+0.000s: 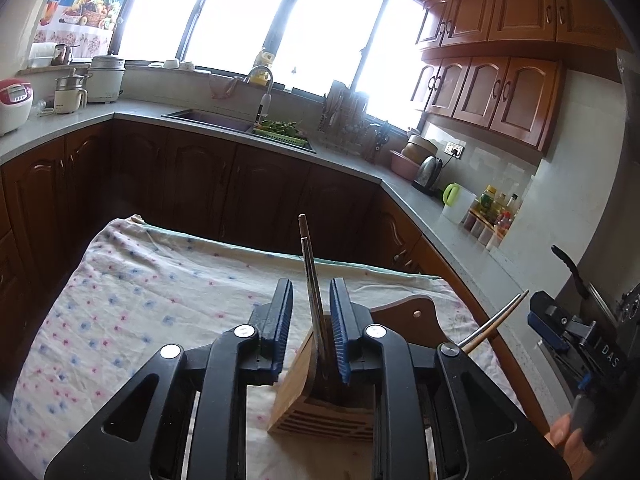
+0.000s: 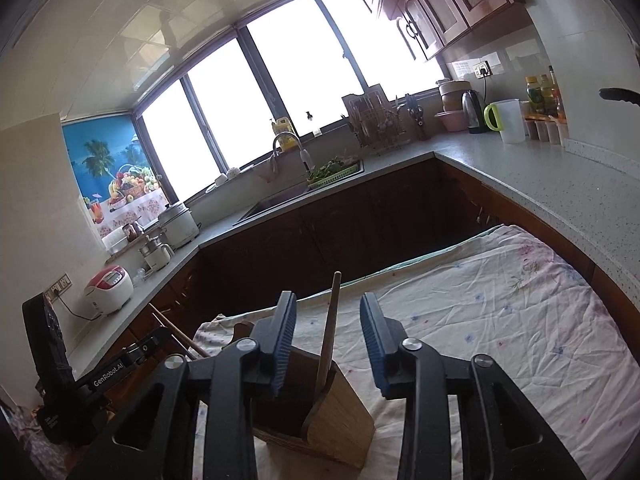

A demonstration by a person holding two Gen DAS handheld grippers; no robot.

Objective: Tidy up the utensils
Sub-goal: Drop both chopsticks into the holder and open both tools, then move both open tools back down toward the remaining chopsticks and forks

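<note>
A wooden utensil block [image 1: 320, 412] stands on a floral cloth [image 1: 140, 292]. In the left wrist view a pair of chopsticks [image 1: 310, 280] stands upright in the block, between the fingers of my left gripper [image 1: 311, 332], which is open around them. In the right wrist view my right gripper [image 2: 328, 340] is open above the same block [image 2: 336, 420], with a wooden spatula [image 2: 330, 328] standing in it between the fingers. A second pair of chopsticks [image 1: 496, 318] sticks out beside the block, also showing in the right wrist view [image 2: 176, 332].
A wooden board [image 1: 416, 320] lies on the cloth behind the block. Grey counters [image 2: 540, 176] wrap around the room with a sink [image 1: 224, 118], a rice cooker [image 2: 110, 288], a kettle [image 1: 430, 170], bottles and dark cabinets [image 1: 200, 184] below.
</note>
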